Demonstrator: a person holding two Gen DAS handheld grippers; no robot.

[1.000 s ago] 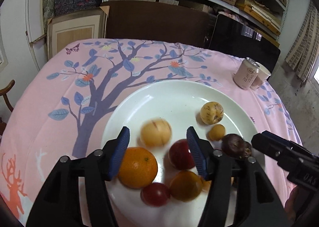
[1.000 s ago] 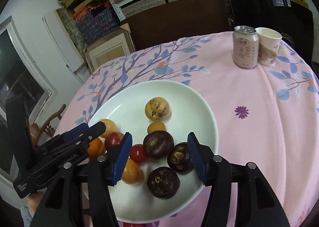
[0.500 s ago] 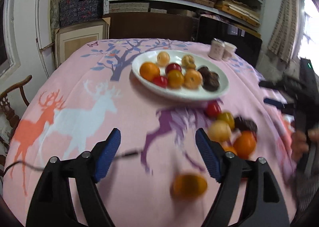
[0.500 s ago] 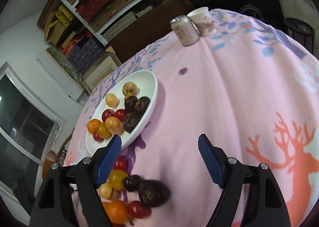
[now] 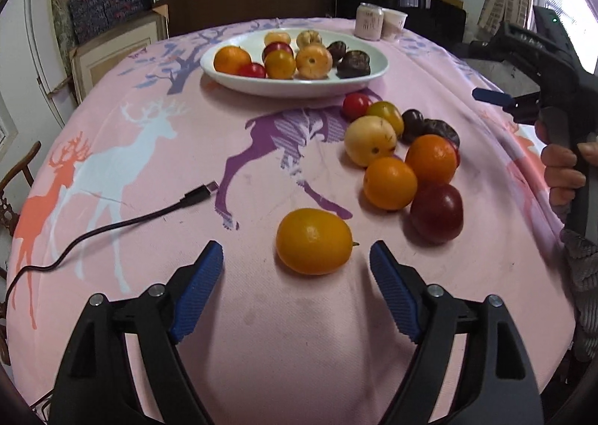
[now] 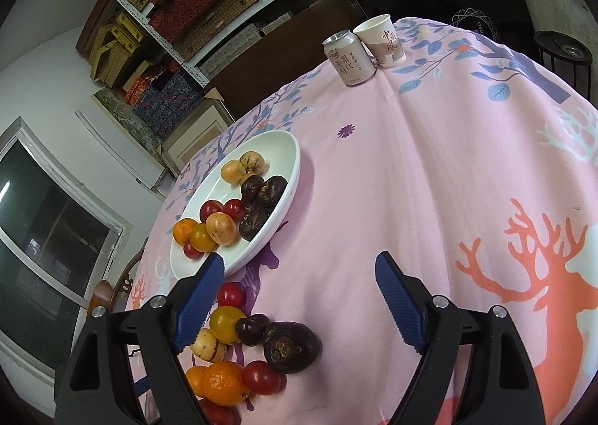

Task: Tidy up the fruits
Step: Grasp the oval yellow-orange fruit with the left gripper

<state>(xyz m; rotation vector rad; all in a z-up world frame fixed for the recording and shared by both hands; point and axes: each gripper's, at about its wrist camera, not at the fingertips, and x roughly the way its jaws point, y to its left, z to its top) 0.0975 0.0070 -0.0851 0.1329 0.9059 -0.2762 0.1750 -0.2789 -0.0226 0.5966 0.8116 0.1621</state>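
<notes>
Both hand-held grippers have pulled back from the white plate (image 5: 239, 83), their jaws having just been opening. From the left wrist view, the left hand-held gripper (image 5: 296, 265) stands released, an orange fruit (image 5: 314, 241) lying untouched between its jaws, on the counter (image 5: 149, 178) nearer than the plate. From the right wrist view, the right hand-held gripper (image 6: 299, 276) is released over bare cloth; loose fruits (image 6: 243, 346) lie just below the plate.

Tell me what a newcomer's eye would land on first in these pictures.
First, the bright orange fruit lying alone on the pink tablecloth, just ahead of the open left gripper. Next, the loose fruit cluster to its right, and behind it the white plate loaded with more fruit.
</notes>
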